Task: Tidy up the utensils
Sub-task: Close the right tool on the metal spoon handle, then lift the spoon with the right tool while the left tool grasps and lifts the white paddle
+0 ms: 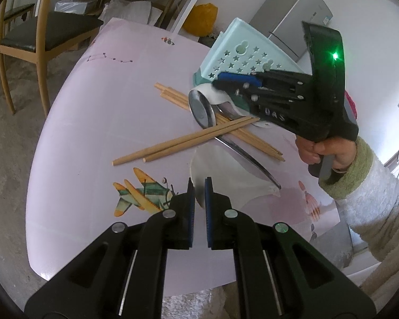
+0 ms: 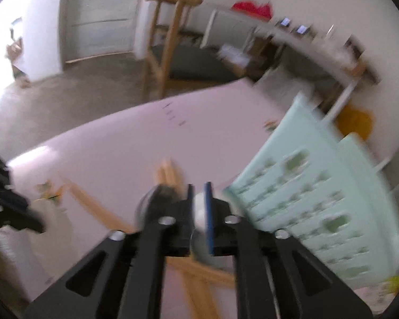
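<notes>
Several wooden chopsticks (image 1: pixel 188 141) lie crossed on the pink table (image 1: pixel 93 133) with a metal spoon (image 1: pixel 202 111) on top of them. A white ceramic spoon (image 1: pixel 220 178) lies just beyond my left gripper (image 1: pixel 199 183), whose jaws stand a narrow gap apart with nothing between them. A mint green utensil holder (image 1: pixel 242 55) with star holes lies tipped over at the far right. My right gripper (image 1: pixel 223 81) is down among the spoons beside the holder. In the blurred right wrist view the right gripper (image 2: pixel 199 186) is closed on a white object (image 2: pixel 199 210), next to the holder (image 2: pixel 319 199).
A wooden chair (image 1: pixel 40 34) stands beyond the table's left corner. A yellow bag (image 1: pixel 202 18) and a grey fridge (image 1: pixel 292 18) stand behind the table. The person's sleeved hand (image 1: pixel 359 186) is at the right. An aeroplane picture (image 1: pixel 141 194) is printed on the table near the left gripper.
</notes>
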